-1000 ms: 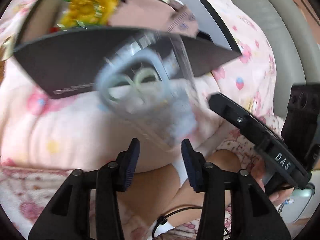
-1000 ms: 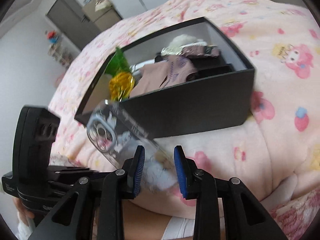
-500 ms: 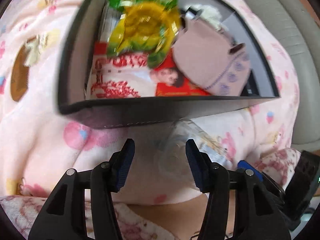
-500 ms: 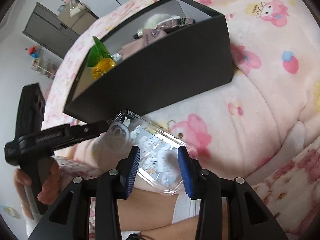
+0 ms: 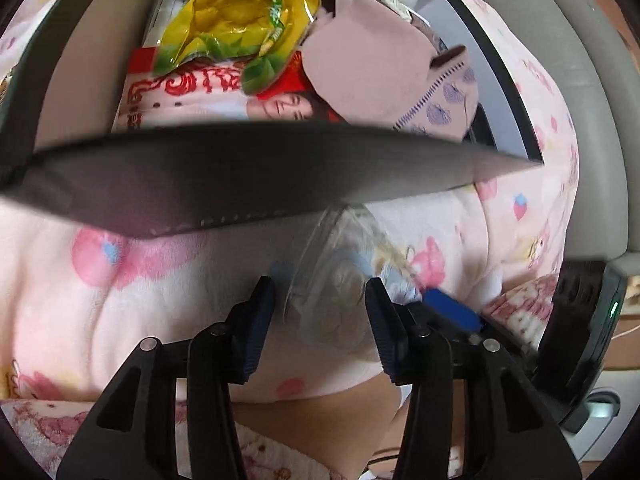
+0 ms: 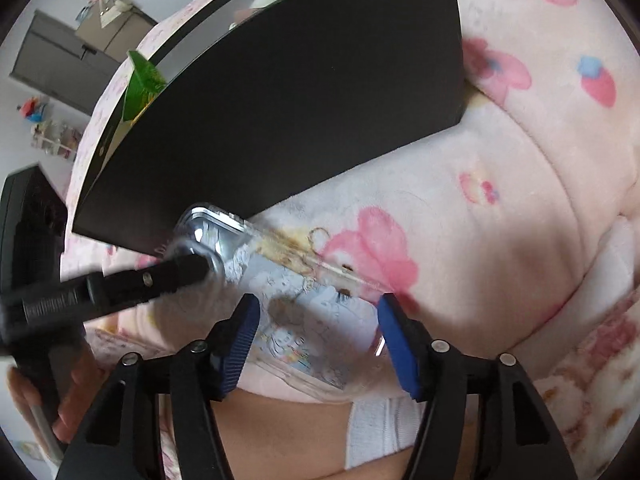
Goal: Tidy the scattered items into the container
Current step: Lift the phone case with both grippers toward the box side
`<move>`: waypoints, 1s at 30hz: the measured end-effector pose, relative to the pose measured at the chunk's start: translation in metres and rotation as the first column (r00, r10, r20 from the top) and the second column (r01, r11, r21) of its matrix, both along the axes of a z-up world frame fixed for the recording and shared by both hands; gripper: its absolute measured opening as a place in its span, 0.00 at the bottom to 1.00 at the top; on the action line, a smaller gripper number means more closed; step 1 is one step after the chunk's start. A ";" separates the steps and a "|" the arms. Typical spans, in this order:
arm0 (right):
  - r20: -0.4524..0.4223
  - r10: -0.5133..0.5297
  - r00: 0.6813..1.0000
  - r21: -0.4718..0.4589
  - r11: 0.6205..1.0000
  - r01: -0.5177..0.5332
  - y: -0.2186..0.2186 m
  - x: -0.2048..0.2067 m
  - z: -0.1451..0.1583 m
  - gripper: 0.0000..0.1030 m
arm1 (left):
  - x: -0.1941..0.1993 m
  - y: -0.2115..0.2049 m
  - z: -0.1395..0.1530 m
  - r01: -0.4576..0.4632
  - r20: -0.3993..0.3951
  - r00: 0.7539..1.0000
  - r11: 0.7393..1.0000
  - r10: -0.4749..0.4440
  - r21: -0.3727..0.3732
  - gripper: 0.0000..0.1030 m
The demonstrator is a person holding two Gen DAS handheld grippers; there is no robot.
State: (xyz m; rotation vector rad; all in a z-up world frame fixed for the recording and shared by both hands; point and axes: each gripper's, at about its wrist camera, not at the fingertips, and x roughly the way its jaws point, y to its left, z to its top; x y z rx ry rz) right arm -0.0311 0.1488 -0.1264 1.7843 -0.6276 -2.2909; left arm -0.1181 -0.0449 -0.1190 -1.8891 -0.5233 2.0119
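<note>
Case: clear phone case [image 6: 280, 300] with cartoon print lies on the pink blanket [image 6: 500, 208], its camera end touching the foot of the black box [image 6: 280, 112]; outside the box, not in it
Right gripper: right gripper [image 6: 318, 340] points down over the case's near end, fingers [image 6: 396, 344] opening and wide, blue pads either side of the case and not pressing it
Left gripper: left gripper [image 5: 320, 320] has its fingers [image 5: 258, 320] closing a little yet standing wide, the case's camera end [image 5: 340, 280] between them; pads clear of it as far as the blur allows
Cross view: one left finger [image 6: 160, 276] reaches in from the left and covers the case's camera corner
Box: open, black outside, pale inside; holds a yellow-green snack bag [image 5: 240, 20], a red-and-white packet [image 5: 192, 100] and a pink fabric piece [image 5: 372, 76]
Hand: a person's hand [image 6: 68, 392] grips the left gripper's handle at the lower left edge
Room: grey cabinet [image 6: 72, 60] far behind
</note>
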 end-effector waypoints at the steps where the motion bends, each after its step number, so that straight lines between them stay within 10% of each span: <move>1: -0.007 -0.001 1.000 -0.026 1.000 0.001 0.001 -0.002 0.001 0.58 | 0.002 -0.002 0.001 -0.011 -0.003 1.000 1.000 0.011 -0.005 0.45; 9: -0.187 0.096 0.978 -0.085 0.990 -0.113 -0.006 -0.010 0.058 0.45 | 0.008 -0.021 0.006 -0.067 -0.015 0.998 0.997 0.068 0.033 0.45; 17: -0.004 0.040 0.999 -0.040 0.998 -0.040 -0.013 0.018 0.019 0.48 | -0.002 -0.016 0.000 -0.027 0.003 1.000 1.000 0.027 0.008 0.45; 22: -0.019 0.005 1.000 -0.033 0.999 -0.006 -0.015 0.024 0.019 0.49 | 0.005 -0.027 0.019 -0.057 -0.090 0.994 0.998 0.060 0.034 0.26; 30: -0.029 -0.050 0.998 0.022 0.998 0.050 -0.001 0.032 0.025 0.53 | 0.024 -0.051 0.026 -0.189 -0.120 0.974 0.982 0.191 0.027 0.25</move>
